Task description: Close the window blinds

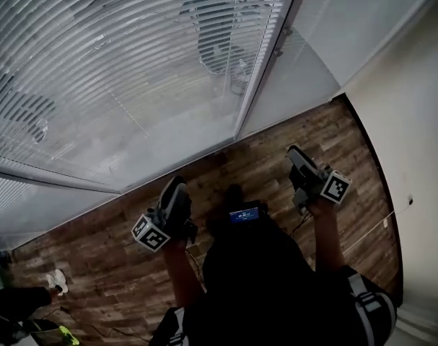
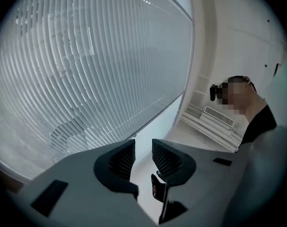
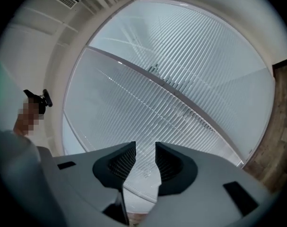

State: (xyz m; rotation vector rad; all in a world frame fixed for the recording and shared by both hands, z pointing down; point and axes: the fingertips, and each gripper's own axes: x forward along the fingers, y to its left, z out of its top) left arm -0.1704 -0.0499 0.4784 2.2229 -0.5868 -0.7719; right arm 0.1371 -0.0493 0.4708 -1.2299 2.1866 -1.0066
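White slatted blinds (image 1: 117, 71) cover the big window; through the slats I make out faint shapes outside. A pale window post (image 1: 265, 63) splits the blinds into two panels. My left gripper (image 1: 177, 187) and right gripper (image 1: 296, 156) hang low in front of the person's body, over the floor and well short of the blinds. In the left gripper view, the left gripper (image 2: 143, 148) points up at the blinds (image 2: 86, 70), open and with nothing between its fingers. The right gripper (image 3: 145, 150) also faces the blinds (image 3: 181, 79), open and holding nothing.
Dark wood floor (image 1: 262, 164) runs along the window's foot. A white wall (image 1: 413, 135) closes off the right side, with a thin cable (image 1: 377, 225) along it. A white shoe (image 1: 56, 280) lies at lower left. A small lit screen (image 1: 244, 213) sits at the person's chest.
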